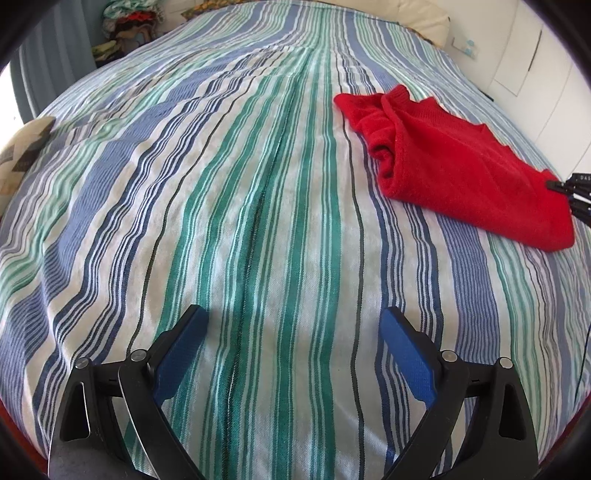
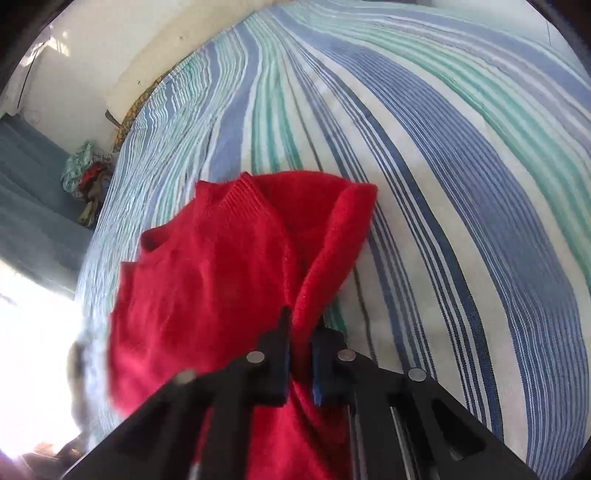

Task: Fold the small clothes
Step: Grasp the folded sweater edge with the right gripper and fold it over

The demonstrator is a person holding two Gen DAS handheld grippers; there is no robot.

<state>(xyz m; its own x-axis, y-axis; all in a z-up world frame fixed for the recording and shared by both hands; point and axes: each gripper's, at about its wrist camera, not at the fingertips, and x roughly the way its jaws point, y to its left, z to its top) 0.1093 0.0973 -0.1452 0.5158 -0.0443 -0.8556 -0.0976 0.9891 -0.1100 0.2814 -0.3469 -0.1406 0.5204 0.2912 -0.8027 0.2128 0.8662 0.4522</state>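
Two grippers were in play over a bed dressed in a striped cover (image 1: 258,221) of blue, green and white. At the far left edge we could see a patterned cushion (image 1: 26,147), and beyond it a heap of mixed clothes (image 1: 125,26) off the far-left corner of the bed.

Our left gripper (image 1: 293,328) hung above bare stripes near the near edge, its blue-padded fingers (image 1: 406,350) spread wide and grasping nothing. To its right, well apart from it, lay the red knitted sweater (image 1: 454,170), bunched and partly doubled over, its ribbed opening turned toward the far side.

Farther right, our right gripper (image 2: 299,332) had its fingers clenched on a gathered fold of that sweater, the red knit pinched between the pads and rising in a soft ridge from the grip. In the right wrist view the ribbed neckline sat at the far end of the garment, and the rest spilled left and toward us.

We judged the sweater light, limp and fuzzy: it would sag and drape from any single hold and would not slip easily from the pads. The fabric looked thick enough to bunch in a pinch. For a clean fold we thought the hem corners or the shoulder seams were the places to take, one in each gripper, so the cloth could be spread flat first.
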